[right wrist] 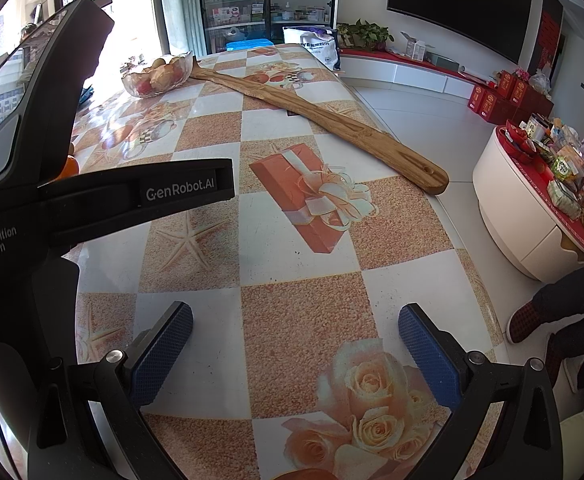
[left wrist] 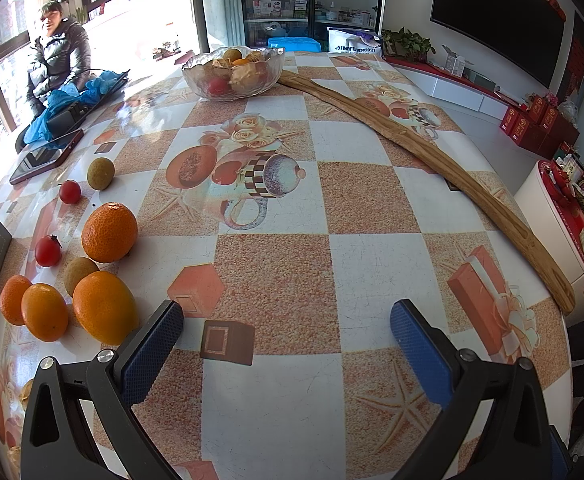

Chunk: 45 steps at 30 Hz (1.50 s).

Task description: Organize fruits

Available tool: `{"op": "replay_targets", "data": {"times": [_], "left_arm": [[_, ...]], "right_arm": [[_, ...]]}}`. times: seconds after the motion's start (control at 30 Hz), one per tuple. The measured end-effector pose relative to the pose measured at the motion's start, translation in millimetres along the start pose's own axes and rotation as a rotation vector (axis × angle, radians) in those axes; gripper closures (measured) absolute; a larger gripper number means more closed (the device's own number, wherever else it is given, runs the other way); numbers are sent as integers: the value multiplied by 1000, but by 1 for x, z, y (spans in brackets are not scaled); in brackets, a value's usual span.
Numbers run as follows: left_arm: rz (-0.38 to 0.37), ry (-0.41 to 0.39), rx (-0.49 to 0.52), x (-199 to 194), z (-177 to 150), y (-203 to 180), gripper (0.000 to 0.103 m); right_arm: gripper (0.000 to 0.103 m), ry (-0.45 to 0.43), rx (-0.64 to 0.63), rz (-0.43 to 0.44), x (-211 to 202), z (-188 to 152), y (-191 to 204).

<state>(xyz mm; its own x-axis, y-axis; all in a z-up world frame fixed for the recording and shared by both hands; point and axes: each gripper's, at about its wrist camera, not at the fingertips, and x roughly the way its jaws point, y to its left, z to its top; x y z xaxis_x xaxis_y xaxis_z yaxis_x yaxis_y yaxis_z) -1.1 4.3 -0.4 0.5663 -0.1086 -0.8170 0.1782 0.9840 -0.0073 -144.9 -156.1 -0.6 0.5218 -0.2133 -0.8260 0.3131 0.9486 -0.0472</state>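
a table covered with a checked, flower-printed cloth (left wrist: 364, 200) is seen from two hand-held grippers. the left gripper (left wrist: 287, 328) is held low over the near part of the table, its blue-padded fingers (left wrist: 153, 356) spread wide with nothing between them. the right gripper (right wrist: 296, 334) is held the same way further right, its fingers (right wrist: 163, 352) also released and empty, above bare cloth. loose fruit is gathered on the near left of the table: a large orange (left wrist: 109, 232), another orange (left wrist: 105, 306) nearest the left gripper, two smaller oranges (left wrist: 44, 312) at the left edge, two brownish-green round fruits (left wrist: 101, 173), and two small red tomatoes (left wrist: 69, 191). a glass bowl (left wrist: 199, 80) already holding several fruits is set at the far side of the table, well apart from the loose pile. a long wooden board (left wrist: 444, 160) is laid diagonally from beside the bowl to the near right edge. a phone (left wrist: 45, 156) lies at the far left, and a seated person in a dark jacket (left wrist: 57, 56) is visible beyond it. judged from this, no fruit is yet grasped, and the step in hand appears to be the approach to a pick. the next move probably calls for the left gripper to be swung left over the nearest orange, closed gently around it, and carried to the far bowl without the neighbouring fruit being set rolling.
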Motion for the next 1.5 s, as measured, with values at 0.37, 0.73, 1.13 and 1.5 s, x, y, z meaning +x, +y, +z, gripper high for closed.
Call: {"op": "replay_targets", "data": {"times": [0.37,0.73,1.13,1.5], "left_arm": [[0,0,0,0,0,0,0],[0,0,0,0,0,0,0],[0,0,0,0,0,1,0],[6,-29,27,-23,-8,7,0]], "right_arm": [[0,0,1,0,0,0,0],[0,0,1,-1,0,0,0],[0,0,0,-2,0,0,0],[0,2,-1,-2,0,0,1]]}}
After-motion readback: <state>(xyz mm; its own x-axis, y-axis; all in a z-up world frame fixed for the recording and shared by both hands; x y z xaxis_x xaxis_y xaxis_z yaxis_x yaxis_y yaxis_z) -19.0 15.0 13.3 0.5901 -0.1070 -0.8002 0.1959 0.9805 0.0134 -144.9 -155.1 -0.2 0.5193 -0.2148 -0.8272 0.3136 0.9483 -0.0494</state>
